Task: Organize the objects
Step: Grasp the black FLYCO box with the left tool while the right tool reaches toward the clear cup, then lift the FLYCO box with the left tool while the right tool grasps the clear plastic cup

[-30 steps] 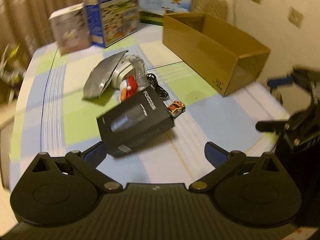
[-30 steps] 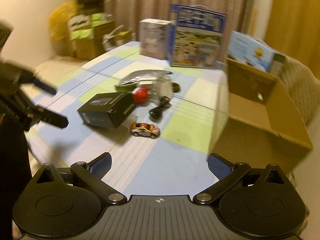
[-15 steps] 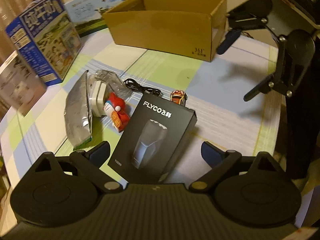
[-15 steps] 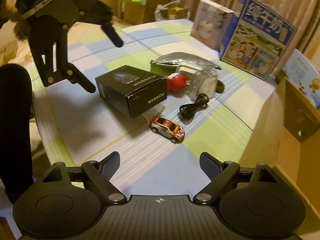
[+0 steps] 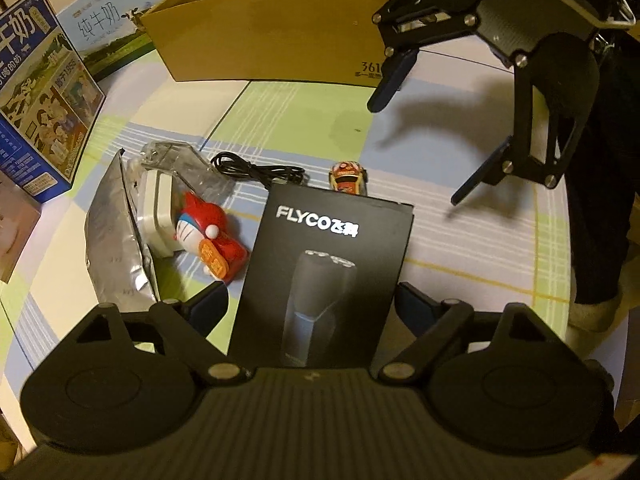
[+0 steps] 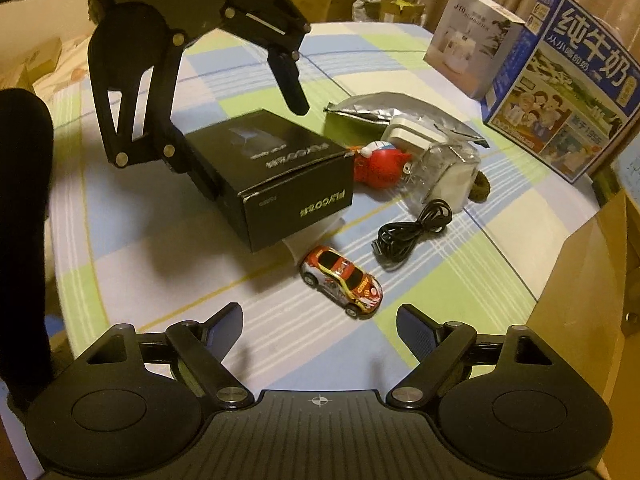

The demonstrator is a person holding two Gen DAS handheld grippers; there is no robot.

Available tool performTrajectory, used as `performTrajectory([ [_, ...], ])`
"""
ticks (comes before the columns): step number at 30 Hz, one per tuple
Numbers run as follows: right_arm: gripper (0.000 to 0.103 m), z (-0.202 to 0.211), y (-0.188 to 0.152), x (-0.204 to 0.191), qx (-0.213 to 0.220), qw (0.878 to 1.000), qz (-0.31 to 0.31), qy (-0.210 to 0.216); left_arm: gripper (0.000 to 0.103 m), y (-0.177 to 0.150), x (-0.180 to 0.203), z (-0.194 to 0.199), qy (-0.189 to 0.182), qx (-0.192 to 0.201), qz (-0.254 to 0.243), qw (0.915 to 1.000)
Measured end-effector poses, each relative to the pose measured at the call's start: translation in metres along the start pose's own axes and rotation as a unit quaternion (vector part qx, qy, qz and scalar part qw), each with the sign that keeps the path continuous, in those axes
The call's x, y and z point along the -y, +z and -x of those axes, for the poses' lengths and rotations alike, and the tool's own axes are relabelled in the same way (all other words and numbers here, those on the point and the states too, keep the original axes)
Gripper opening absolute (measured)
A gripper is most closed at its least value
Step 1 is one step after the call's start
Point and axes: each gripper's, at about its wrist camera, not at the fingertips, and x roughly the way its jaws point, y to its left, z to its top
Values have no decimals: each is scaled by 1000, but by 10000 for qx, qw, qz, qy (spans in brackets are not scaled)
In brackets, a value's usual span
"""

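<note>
A black FLYCO box [image 5: 320, 264] lies on the checked tablecloth [image 5: 440, 240], and my left gripper [image 5: 310, 300] straddles its near end. Its jaws are closing with the box between them, and a gap still shows at the left pad. The right wrist view has the left gripper [image 6: 248, 136] over the same box [image 6: 276, 168]. My right gripper [image 6: 320, 320] is open and empty, low over the cloth, with a red and silver toy car [image 6: 340, 280] just beyond its fingertips. In the left wrist view the right gripper [image 5: 432, 132] hangs right of the car [image 5: 347, 176].
Left of the black box lie a red toy figure [image 5: 208, 236], a silver foil pouch [image 5: 112, 232], a white charger in clear plastic [image 5: 158, 208] and a black cable [image 6: 412, 232]. An open cardboard box [image 5: 272, 32] stands behind. Blue milk cartons [image 6: 560, 80] and a white box [image 6: 472, 48] line the table's edge.
Both grippers came down toward the table and rolled. The left one closed in over the black box, which now lies between its fingers. Both jaws stand narrower than before.
</note>
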Motion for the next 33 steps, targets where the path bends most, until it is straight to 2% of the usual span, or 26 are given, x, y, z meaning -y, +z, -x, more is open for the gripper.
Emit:
performTrajectory([
  [4, 82, -11, 1, 4, -88, 9999, 55, 75, 85, -1, -6, -7, -176, -92, 51, 9998],
  [8, 82, -20, 4, 9, -102, 9998, 54, 147, 82, -5, -8, -8, -148, -205, 194, 9995],
  [14, 79, -25, 16, 16, 9, 9997, -1, 235, 81, -18, -20, 9, 214, -345, 936, 9948],
  [17, 79, -29, 25, 12, 82, 9993, 107, 345, 81, -30, -29, 21, 367, -410, 1414, 9884],
  [19, 79, -34, 33, 11, 67, 9993, 64, 367, 81, -39, -37, 25, 509, -539, 1838, 9802],
  [23, 79, -41, 48, 17, 199, 9948, -755, 660, 81, -56, -46, 31, 676, -589, 2489, 9644],
  [25, 79, -48, 54, 17, 162, 9915, -1127, 635, 81, -60, -46, 30, 728, -634, 2648, 9595],
  [27, 79, -56, 58, 17, 47, 9865, -1557, 506, 81, -65, -46, 27, 775, -666, 2772, 9554],
  [30, 79, -64, 59, 22, -37, 9714, -2343, 377, 81, -70, -46, 24, 866, -649, 3014, 9473],
  [32, 77, -69, 62, 20, -60, 9676, -2512, 236, 81, -73, -46, 24, 893, -599, 3160, 9427],
  [33, 72, -71, 65, 17, -87, 9681, -2500, 133, 81, -74, -46, 23, 903, -582, 3185, 9418],
])
